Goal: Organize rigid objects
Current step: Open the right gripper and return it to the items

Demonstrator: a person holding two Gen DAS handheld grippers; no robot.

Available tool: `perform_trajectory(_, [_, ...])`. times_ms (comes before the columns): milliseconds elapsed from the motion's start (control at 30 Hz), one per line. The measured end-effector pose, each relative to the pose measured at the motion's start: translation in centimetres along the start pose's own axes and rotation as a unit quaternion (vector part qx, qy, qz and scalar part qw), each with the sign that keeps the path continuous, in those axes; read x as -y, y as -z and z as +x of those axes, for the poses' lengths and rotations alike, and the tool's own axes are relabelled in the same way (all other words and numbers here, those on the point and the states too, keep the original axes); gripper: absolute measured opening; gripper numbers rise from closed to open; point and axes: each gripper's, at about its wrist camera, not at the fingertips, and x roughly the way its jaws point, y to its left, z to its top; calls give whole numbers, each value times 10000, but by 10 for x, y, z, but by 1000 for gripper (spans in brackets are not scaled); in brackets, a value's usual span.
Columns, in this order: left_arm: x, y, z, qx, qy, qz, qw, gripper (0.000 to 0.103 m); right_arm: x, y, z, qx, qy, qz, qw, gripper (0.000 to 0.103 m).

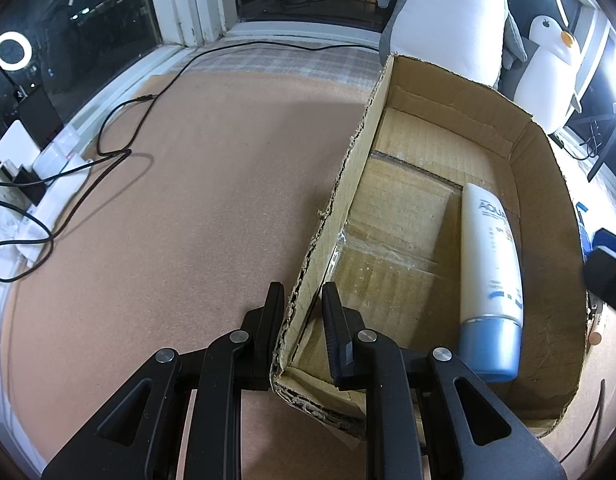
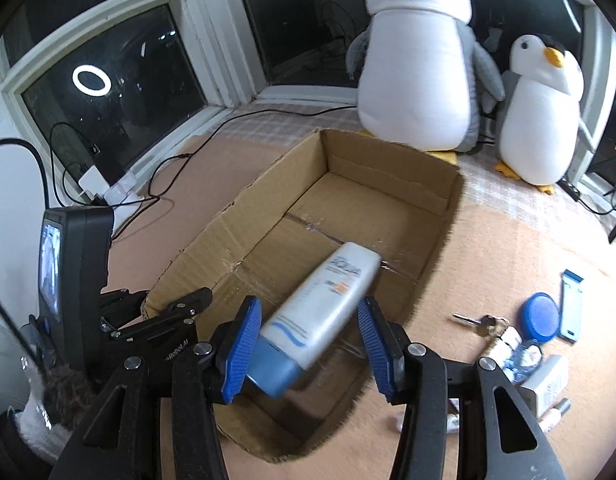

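Left gripper (image 1: 302, 300) is clenched on the near-left wall of the open brown cardboard box (image 1: 547, 184), one finger outside and one inside, pinning it on the pinkish-tan mat (image 1: 168, 200). Right gripper (image 2: 309, 344) stands released; the white plastic lotion bottle with a blue cap (image 2: 327, 304) sits between its blue-padded fingers (image 2: 240, 356) with gaps on both sides, lying on the box floor near the right wall, cap toward the camera. Step looks like letting go after placing: lift the right claw straight back and up so neither pad clips the bottle or the wall, and keep the left pinch steady so the box doesn't slide. Next picks wait right of the box: a round blue lid (image 2: 541, 318), a set of metal keys (image 2: 481, 322), a blue-and-white flat card (image 2: 571, 304), and small white tubes (image 2: 547, 380) partly hidden behind the right finger. Bottle is motion-blurred in the right view, label barely readable. Two plush penguins (image 2: 419, 80) stand behind.
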Motion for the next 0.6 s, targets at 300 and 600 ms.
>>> perform_trajectory(300, [1,-1,1,-14,-34,14,10000,18,54,19,-46,258,238,243,9991,52])
perform_trajectory(600, [2,-1,2,-22,-88,28,10000,18,131,51,-70,157,826,454,9954,55])
